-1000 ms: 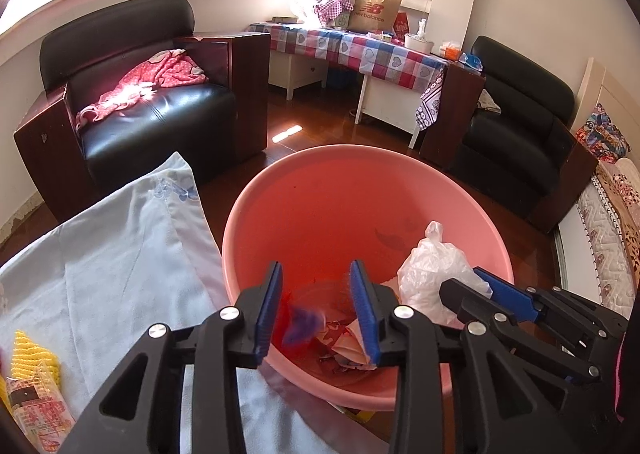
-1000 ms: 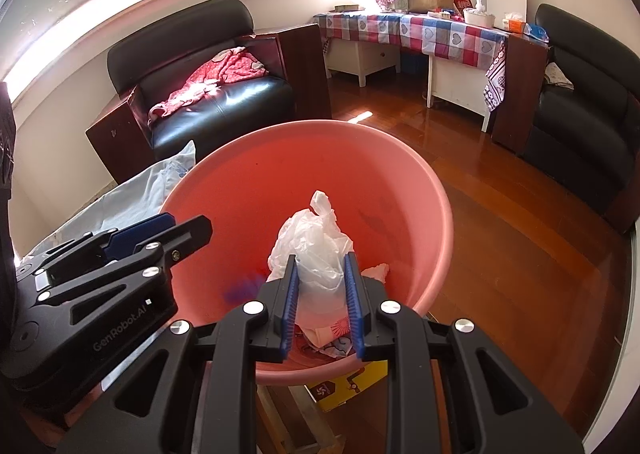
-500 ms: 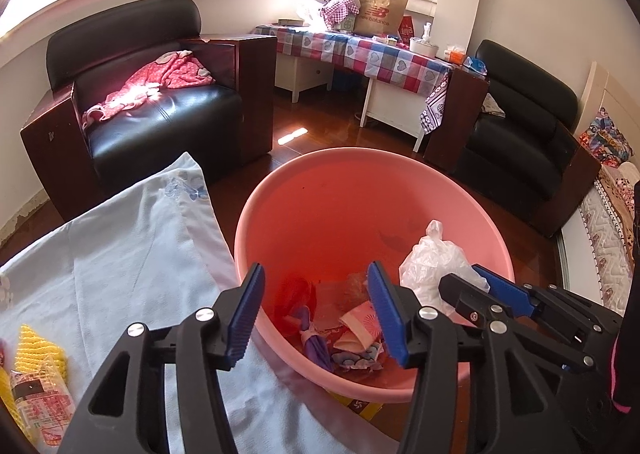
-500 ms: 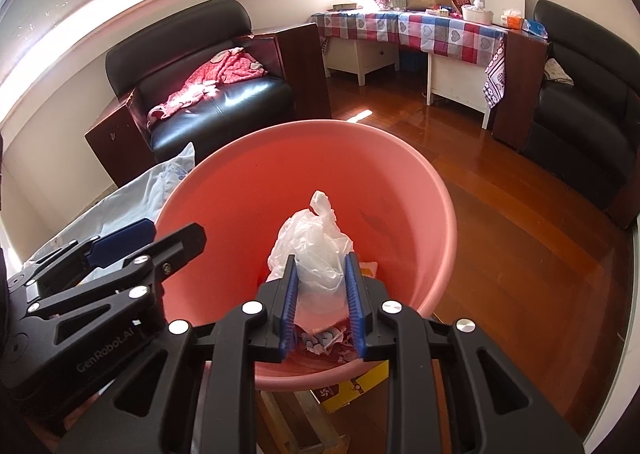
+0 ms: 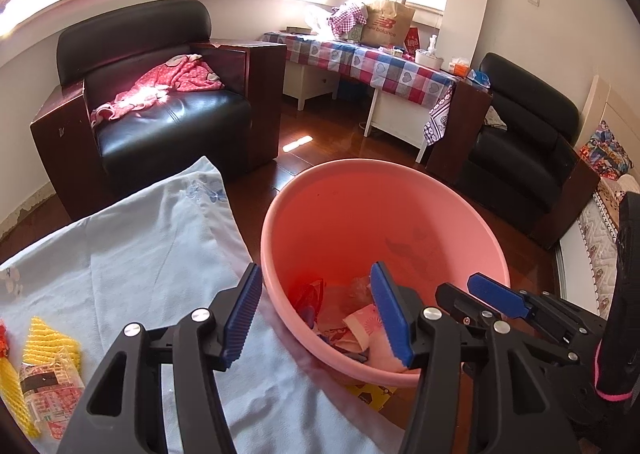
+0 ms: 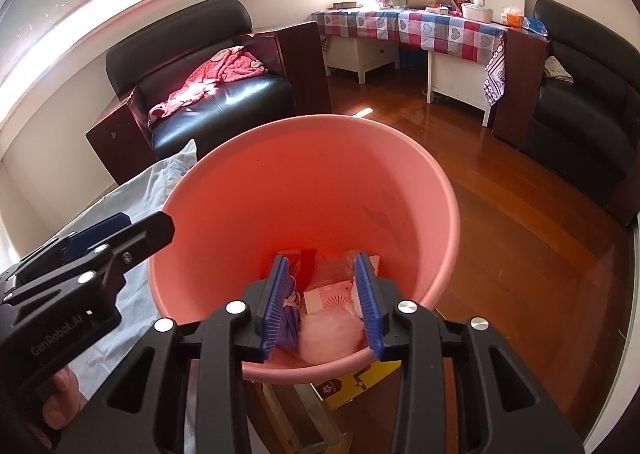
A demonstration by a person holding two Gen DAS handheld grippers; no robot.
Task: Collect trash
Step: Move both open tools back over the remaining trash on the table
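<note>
A pink plastic basin (image 5: 384, 165) (image 6: 320, 119) stands beside the cloth-covered table and holds trash: a red wrapper (image 6: 301, 260), a pink-printed paper pack (image 6: 332, 294), a purple scrap (image 6: 290, 318) and a crumpled white plastic bag (image 6: 332, 338). My left gripper (image 5: 315, 268) hovers over the basin's near-left rim. Its jaws are opening, with nothing between them. My right gripper (image 6: 321, 259) hangs over the basin's near side, jaws opening. The bag lies loose in the basin below it, and its pads touch nothing. Each gripper shows in the other's view: the right gripper (image 5: 496, 298) and the left gripper (image 6: 104, 234).
A light blue cloth (image 5: 140, 254) covers the table at left, with a yellow foam net (image 5: 48, 342) and a printed packet (image 5: 48, 394) on it. A yellow box (image 6: 360, 378) lies under the basin. Black armchairs (image 5: 160, 126) and a checked-cloth table (image 5: 380, 62) stand across the wooden floor.
The right jaws parted and the white bag dropped from between them into the basin. The left jaws spread wide, and that gripper drew back and up from the basin.
</note>
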